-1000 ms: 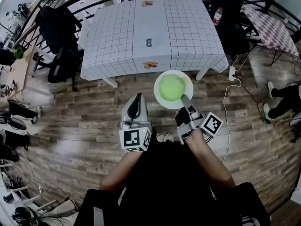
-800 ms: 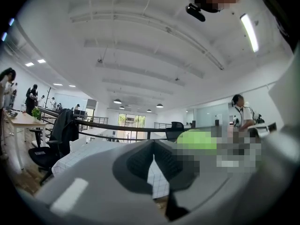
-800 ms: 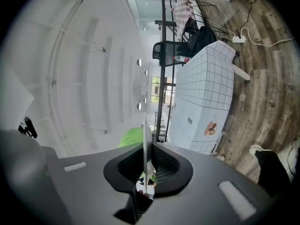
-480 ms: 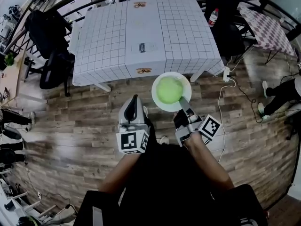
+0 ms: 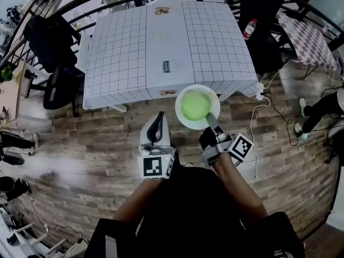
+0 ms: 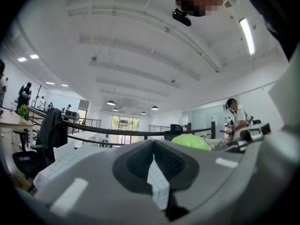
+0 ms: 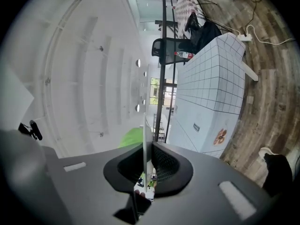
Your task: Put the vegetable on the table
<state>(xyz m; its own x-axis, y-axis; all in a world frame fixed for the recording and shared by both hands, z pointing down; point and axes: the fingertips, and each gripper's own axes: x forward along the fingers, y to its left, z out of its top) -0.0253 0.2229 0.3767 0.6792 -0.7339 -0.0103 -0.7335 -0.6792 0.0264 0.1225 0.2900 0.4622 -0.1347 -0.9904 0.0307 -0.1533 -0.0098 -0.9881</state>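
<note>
Wood-plank floor [image 5: 97,144] fills the head view, with a rectangular desk [image 5: 166,36] draped in a white cloth with a black grid at upper centre. Black office chairs [image 5: 51,42] stand at the desk's left side and far right corner. A white cable and power strip [image 5: 262,90] lie on the floor by its near right corner.

A round white plate [image 5: 183,118] sits in front of the desk's near edge, over the floor and not on the desktop. On it rests the round, pale green vegetable [image 5: 194,104], covering most of the plate's middle.

The right hand-held gripper [image 5: 210,121] pinches the plate's near rim. In the right gripper view the plate [image 7: 143,139] appears edge-on as a thin white line clamped between the two dark pads, with the vegetable [image 7: 132,137] to its left.

The left hand-held gripper [image 5: 156,123] is left of the plate and apart from it, pointing toward the desk. Its jaws are pressed together with nothing between them.

A small clear bottle with a red cap [image 5: 248,29] is seen at the desk's right edge.
</note>
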